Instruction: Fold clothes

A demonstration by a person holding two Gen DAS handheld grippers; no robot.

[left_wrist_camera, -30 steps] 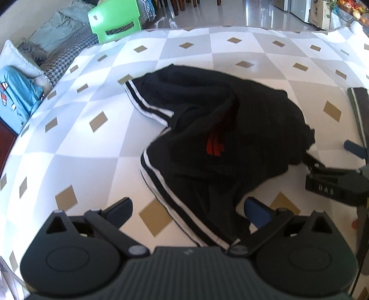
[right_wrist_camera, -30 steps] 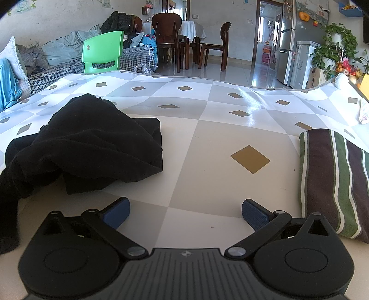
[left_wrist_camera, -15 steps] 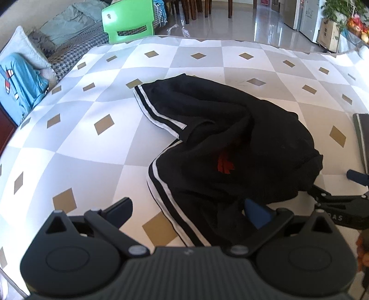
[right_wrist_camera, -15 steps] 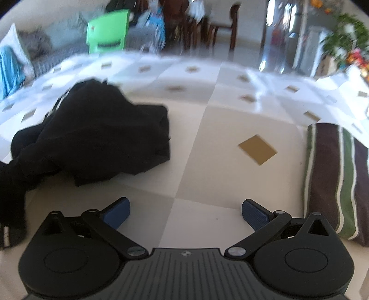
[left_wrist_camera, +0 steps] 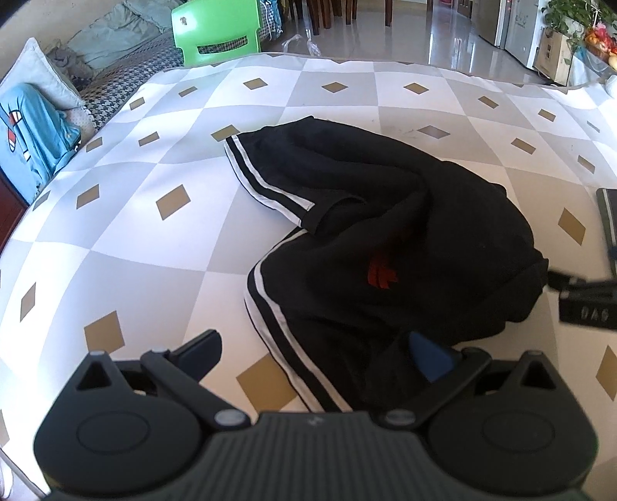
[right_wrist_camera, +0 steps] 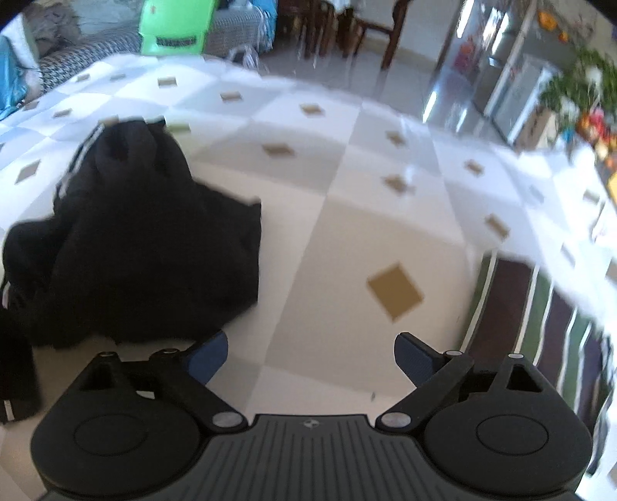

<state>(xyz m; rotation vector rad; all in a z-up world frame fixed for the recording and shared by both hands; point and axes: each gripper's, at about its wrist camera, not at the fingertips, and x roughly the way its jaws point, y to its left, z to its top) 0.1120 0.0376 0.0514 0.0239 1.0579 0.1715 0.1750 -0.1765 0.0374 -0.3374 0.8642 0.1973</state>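
Black track pants (left_wrist_camera: 385, 231) with white side stripes and a red logo lie crumpled on the checkered table cover (left_wrist_camera: 154, 246). My left gripper (left_wrist_camera: 316, 352) is open, low over the near striped leg, with cloth lying between its fingers and over its right fingertip. In the right wrist view the pants (right_wrist_camera: 146, 246) lie to the left. My right gripper (right_wrist_camera: 310, 356) is open and empty over bare cover, its left fingertip close to the cloth's edge. The right gripper also shows in the left wrist view (left_wrist_camera: 586, 300) at the pants' right edge.
A folded brown and green striped garment (right_wrist_camera: 540, 327) lies on the right of the table. A green plastic chair (left_wrist_camera: 216, 31) stands beyond the far edge, a sofa with cushions and a blue item (left_wrist_camera: 31, 146) to the left.
My left gripper has moved forward and down onto the near pant leg. My right gripper has risen and tilted, and the view is blurred from motion.
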